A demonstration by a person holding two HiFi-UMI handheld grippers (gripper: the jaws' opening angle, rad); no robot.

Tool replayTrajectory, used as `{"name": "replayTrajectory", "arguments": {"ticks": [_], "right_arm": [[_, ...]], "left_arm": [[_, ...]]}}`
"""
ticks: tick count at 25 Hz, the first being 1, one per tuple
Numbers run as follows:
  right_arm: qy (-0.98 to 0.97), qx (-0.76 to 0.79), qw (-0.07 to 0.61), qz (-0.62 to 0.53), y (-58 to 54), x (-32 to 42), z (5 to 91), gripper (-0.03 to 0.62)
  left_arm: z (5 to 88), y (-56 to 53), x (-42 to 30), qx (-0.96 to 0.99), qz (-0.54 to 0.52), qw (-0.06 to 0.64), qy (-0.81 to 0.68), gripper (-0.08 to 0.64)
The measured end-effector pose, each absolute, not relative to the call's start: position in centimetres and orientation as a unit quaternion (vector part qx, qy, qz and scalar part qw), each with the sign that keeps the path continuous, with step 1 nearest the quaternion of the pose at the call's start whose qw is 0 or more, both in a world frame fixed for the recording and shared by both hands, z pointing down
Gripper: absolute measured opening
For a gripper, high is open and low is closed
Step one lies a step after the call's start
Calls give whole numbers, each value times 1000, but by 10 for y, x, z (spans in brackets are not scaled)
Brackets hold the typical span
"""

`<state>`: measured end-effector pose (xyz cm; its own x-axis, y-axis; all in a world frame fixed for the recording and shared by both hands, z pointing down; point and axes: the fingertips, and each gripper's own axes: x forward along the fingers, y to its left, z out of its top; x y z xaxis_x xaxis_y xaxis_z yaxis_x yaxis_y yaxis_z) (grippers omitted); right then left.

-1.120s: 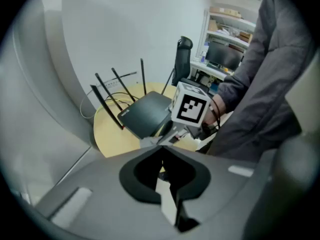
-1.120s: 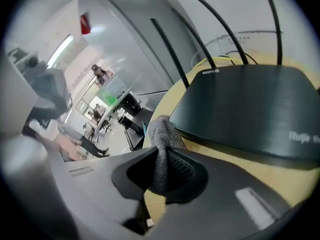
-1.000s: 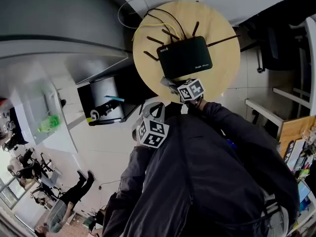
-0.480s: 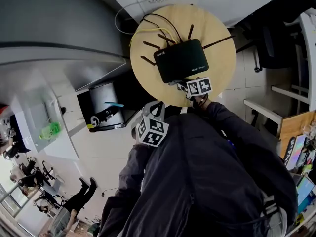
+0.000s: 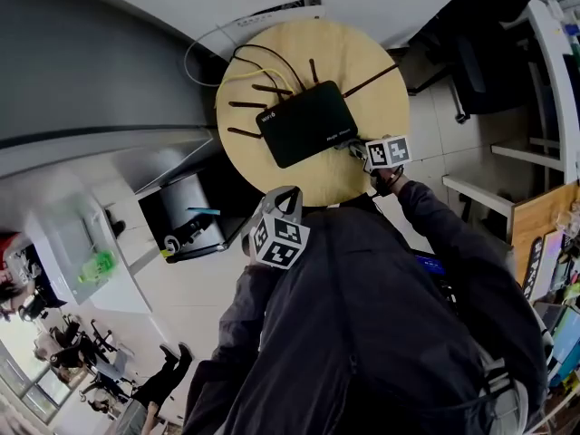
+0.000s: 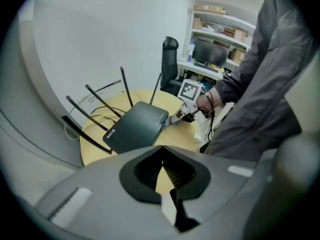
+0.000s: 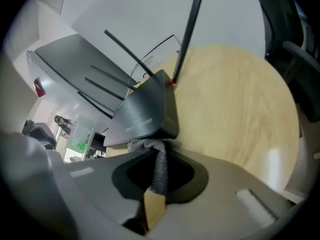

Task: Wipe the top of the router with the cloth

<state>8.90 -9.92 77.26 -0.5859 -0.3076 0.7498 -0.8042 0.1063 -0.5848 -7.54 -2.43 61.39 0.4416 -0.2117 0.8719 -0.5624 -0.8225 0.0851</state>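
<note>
**Cloth pinched at the router's edge**

The right gripper (image 7: 156,186) is clamping a soft grey cloth (image 7: 159,166), and the cloth's bunched end is touching the near edge of the router (image 7: 145,111) on the round table (image 7: 235,109). The left gripper (image 6: 167,194) is hovering short of the table, jaws together on nothing. The cloth is looking limp and light, so a bunched pinch suits it. The router is probably light and smooth-topped, likely sliding under a push. Bracing a bare side, away from the antennas (image 7: 189,29), seems wise.
</note>
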Motion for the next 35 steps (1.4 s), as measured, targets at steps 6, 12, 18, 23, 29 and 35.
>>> {"name": "replayTrajectory", "arguments": {"ticks": [6,12,18,23,29,35], "right_arm": [[-707,408,231,529,-109,129,771,34],[-749,370,265,481,-96,113,747,34],[-836,325,269,350,-95,87,660,34],[-885,297,268,241,-95,65,587,32],[-895,287,278,200,-97,51,559,32],[-895,283,293,182,-96,36,548,32]], "left_arm": [[612,-31,-57,829,478,177,-229,0],[612,-35,-55,827,474,182,-243,0],[617,-41,-56,829,462,185,-257,0],[616,-43,-57,835,451,179,-258,0],[613,-55,-58,846,431,171,-265,0],[609,-63,-71,854,405,171,-278,0]]}}
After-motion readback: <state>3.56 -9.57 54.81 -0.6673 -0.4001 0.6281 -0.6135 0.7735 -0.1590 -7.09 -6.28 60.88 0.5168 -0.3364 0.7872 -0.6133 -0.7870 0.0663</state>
